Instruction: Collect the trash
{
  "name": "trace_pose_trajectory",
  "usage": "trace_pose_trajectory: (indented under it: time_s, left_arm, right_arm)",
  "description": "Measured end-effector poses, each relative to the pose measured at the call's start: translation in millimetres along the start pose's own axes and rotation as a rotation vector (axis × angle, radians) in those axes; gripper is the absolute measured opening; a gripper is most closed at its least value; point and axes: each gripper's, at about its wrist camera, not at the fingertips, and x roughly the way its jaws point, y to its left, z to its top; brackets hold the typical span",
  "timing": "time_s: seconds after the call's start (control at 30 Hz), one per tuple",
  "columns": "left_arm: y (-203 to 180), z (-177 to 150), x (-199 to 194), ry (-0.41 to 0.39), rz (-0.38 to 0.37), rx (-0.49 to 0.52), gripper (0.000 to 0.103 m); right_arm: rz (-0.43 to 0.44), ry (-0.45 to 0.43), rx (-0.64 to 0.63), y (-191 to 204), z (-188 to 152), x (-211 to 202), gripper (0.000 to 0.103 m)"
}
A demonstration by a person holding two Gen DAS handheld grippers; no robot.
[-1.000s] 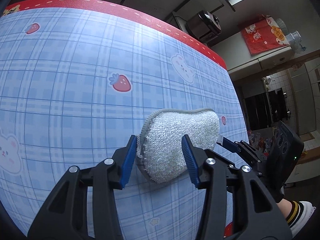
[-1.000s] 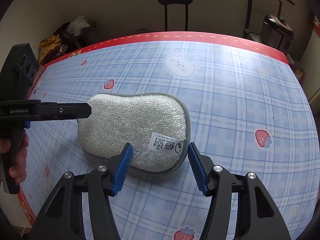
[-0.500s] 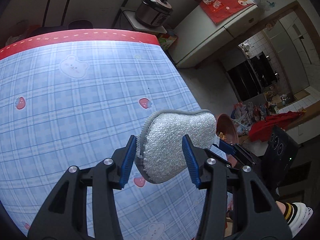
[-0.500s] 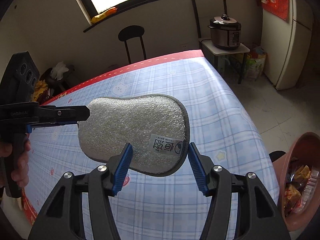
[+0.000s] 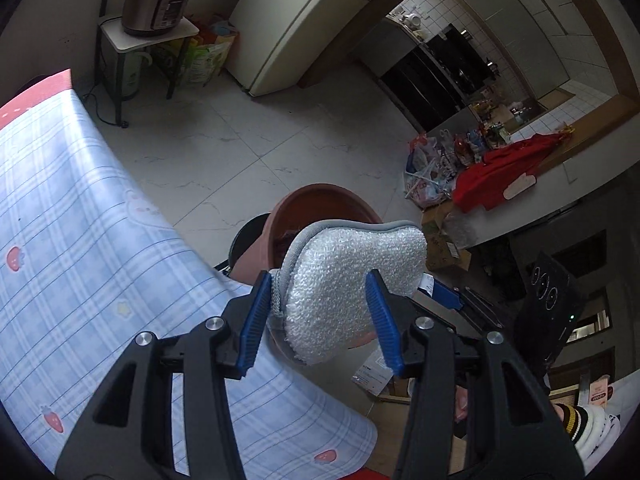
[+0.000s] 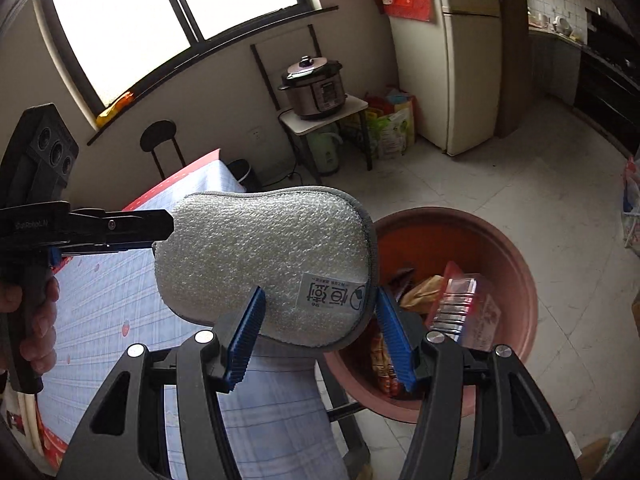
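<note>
A silver-grey scrubbing sponge [image 6: 260,264] with a white label is held in the air between both grippers. My left gripper [image 5: 322,322] is shut on one end of the sponge [image 5: 352,276]. My right gripper [image 6: 320,338] is shut on the other end. The sponge hangs at the table's edge, over the near rim of a terracotta-coloured trash bin [image 6: 508,256] that holds wrappers and a clear plastic box. In the left wrist view the bin [image 5: 320,200] lies right behind the sponge.
The blue plaid tablecloth [image 5: 80,248] with strawberries covers the table on the left. A pressure cooker [image 6: 314,86] stands on a small stand, next to a fridge [image 6: 468,60]. Bags and a red cloth [image 5: 500,164] lie on the tiled floor.
Both grippers have carried the sponge up off the table and sideways past its edge, to over the trash bin. Both stay shut on it.
</note>
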Motion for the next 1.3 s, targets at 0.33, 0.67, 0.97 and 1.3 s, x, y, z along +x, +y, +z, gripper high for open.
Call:
trace_pose_trajectory:
  time_s: [0.33,0.67,0.97,1.3]
  left_arm:
    - [-49,32,11,-0.082,0.068,0.091,0.082]
    - [-48,-5,-84,-0.195,0.306,0.225,0.097]
    - [-38,-53,-175,-0.336,0.433,0.229,0.097]
    - [-45,-102,-253,-0.471,0.507,0.193,0.097]
  right_arm:
    - [-0.166,-0.027,0.089,-62,5,-14,0.088]
    - [-0.25,-0.079,0.061,-25,17,-63,0.097]
    - [-0.268,-0.137,0.026,41,4,-117,0.097]
    - [-0.272,-0.204,0.01,92,-5,-175,0.097]
